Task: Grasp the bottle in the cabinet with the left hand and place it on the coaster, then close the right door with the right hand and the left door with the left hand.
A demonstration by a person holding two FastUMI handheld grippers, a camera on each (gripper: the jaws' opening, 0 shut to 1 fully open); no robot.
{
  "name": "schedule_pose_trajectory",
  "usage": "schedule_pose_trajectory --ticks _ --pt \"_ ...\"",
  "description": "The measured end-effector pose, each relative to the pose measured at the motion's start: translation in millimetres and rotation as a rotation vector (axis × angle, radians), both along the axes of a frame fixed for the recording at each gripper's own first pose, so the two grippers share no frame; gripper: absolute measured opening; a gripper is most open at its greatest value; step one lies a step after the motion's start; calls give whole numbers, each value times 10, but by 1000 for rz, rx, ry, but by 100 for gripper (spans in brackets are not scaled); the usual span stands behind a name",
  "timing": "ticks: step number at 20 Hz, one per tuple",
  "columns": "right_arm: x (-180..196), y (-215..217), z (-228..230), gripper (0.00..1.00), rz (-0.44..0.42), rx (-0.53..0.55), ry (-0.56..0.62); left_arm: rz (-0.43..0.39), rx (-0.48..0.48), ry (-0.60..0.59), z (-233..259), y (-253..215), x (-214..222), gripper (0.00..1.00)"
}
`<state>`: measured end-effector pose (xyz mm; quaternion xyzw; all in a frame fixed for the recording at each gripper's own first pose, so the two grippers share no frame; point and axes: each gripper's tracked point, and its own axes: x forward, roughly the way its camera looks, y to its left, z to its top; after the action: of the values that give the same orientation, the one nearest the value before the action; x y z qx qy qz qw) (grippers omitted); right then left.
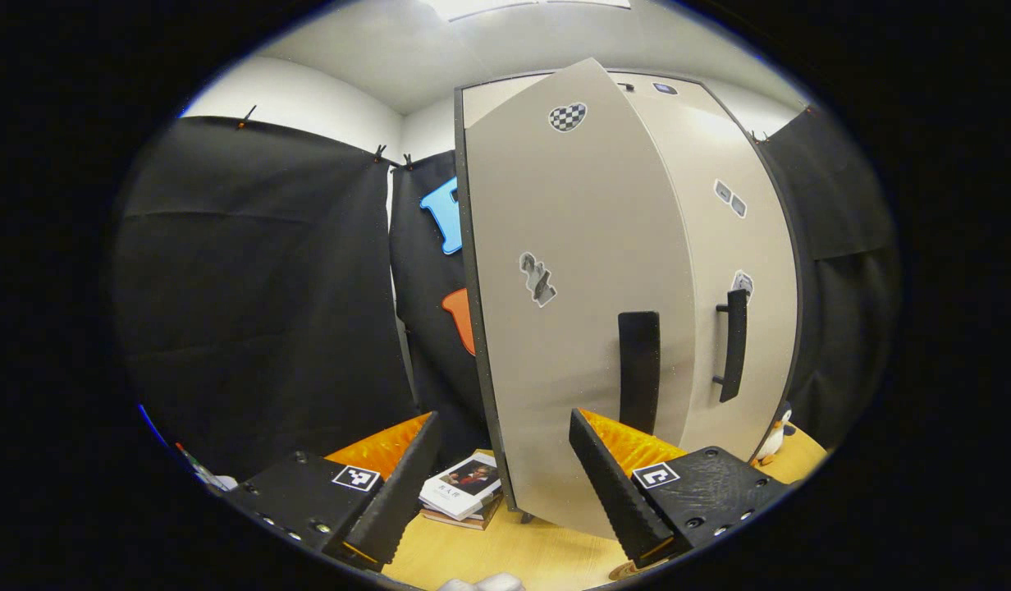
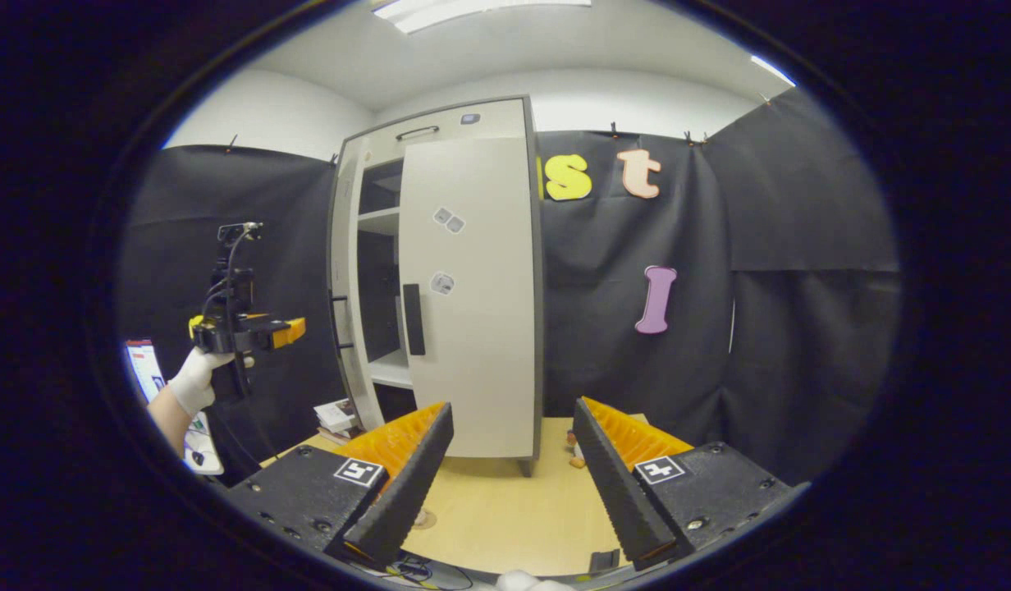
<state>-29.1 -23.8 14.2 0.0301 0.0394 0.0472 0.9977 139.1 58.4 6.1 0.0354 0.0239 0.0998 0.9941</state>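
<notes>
The beige cabinet's left door (image 1: 571, 287) stands partly swung out just ahead of my left gripper (image 1: 503, 427), which is open with nothing between its fingers. The door's dark handle (image 1: 638, 369) sits just above the right finger. Behind it, the right door (image 1: 743, 246) lies flat against the cabinet. In the right gripper view the right door (image 2: 473, 304) is shut and the left door (image 2: 341, 312) stands ajar, baring shelves (image 2: 382, 271). A gloved hand (image 2: 195, 379) holds the left gripper (image 2: 296, 330) in front of that door. My right gripper (image 2: 514, 410) hangs open over the table, well back from the cabinet.
Stacked books (image 1: 464, 488) lie on the wooden table (image 1: 546, 550) left of the cabinet's foot. A small penguin toy (image 1: 775, 439) stands at the cabinet's right. A round mat (image 2: 423, 519) lies on the table beside my right gripper's left finger. Black cloth walls surround the booth.
</notes>
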Motion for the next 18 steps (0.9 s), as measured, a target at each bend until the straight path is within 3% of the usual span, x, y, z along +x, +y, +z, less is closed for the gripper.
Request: schedule_pose_trajectory --ticks 12,18 --pt "15 278 143 96 -98 20 -41 -158 -28 -50 246 -480 -1113 96" --pt "-37 501 79 96 -105 -4 -37 -168 7 -35 94 -560 -1504 96"
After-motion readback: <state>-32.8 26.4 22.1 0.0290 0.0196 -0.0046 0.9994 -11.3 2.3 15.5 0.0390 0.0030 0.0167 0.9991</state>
